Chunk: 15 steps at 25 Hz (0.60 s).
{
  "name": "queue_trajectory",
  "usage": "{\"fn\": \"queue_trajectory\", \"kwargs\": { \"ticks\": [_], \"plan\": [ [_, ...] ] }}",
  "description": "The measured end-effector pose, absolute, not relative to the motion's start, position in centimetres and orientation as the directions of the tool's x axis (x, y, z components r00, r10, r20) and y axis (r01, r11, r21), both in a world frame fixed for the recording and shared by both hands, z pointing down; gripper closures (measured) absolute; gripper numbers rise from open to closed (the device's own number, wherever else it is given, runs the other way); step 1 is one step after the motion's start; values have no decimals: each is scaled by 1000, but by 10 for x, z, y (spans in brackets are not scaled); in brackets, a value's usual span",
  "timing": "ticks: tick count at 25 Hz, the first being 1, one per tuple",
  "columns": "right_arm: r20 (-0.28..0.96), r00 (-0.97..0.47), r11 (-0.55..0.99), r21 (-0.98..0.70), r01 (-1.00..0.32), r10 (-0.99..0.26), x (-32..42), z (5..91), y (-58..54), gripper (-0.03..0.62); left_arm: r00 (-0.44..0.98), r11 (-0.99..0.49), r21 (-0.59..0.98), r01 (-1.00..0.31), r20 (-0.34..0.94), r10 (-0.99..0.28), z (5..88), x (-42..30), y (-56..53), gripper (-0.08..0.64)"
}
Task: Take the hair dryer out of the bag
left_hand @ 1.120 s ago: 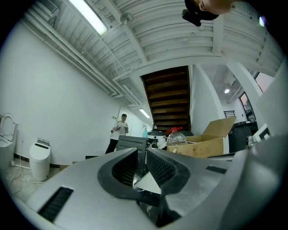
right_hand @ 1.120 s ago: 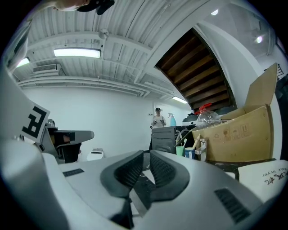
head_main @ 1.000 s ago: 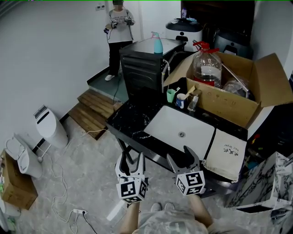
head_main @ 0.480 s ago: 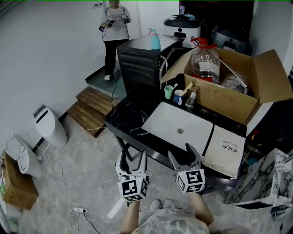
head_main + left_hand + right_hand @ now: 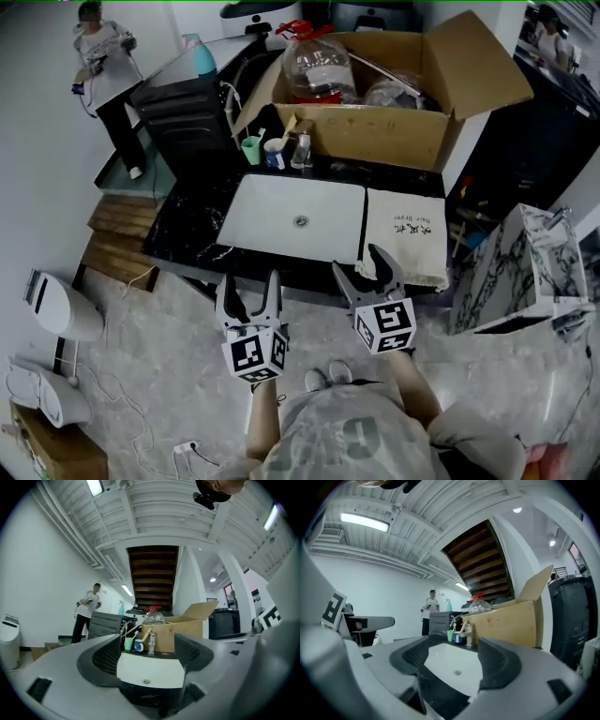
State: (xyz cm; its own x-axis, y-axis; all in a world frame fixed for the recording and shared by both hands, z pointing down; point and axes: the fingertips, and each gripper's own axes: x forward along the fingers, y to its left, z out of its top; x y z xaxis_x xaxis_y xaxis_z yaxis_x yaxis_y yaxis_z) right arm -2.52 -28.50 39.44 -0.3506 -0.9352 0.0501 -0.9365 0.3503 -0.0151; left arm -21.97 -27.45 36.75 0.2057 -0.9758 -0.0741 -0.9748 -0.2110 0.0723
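Left gripper and right gripper now closer to bench front edge; left jaws just opening, right spread, both empty; bag at right end untouched.

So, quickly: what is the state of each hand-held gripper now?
Left hand-held gripper: open, its jaws have just been opening, nothing between them.
Right hand-held gripper: open and empty.
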Motion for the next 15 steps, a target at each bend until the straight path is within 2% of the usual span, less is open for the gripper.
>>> {"fn": "queue_trajectory", "kwargs": {
  "ticks": [9,15],
  "plan": [
    [108,-60,60,-2,-998,-992,93,408,-242,278,507,-508,38,-861,-30,-862,378,-94,-289,230],
    [145,62,-58,31,-998,-987,141,421,-223,278,629,-629,-1,-777,-3,-777,392,-35,-292,230]
  ]
}}
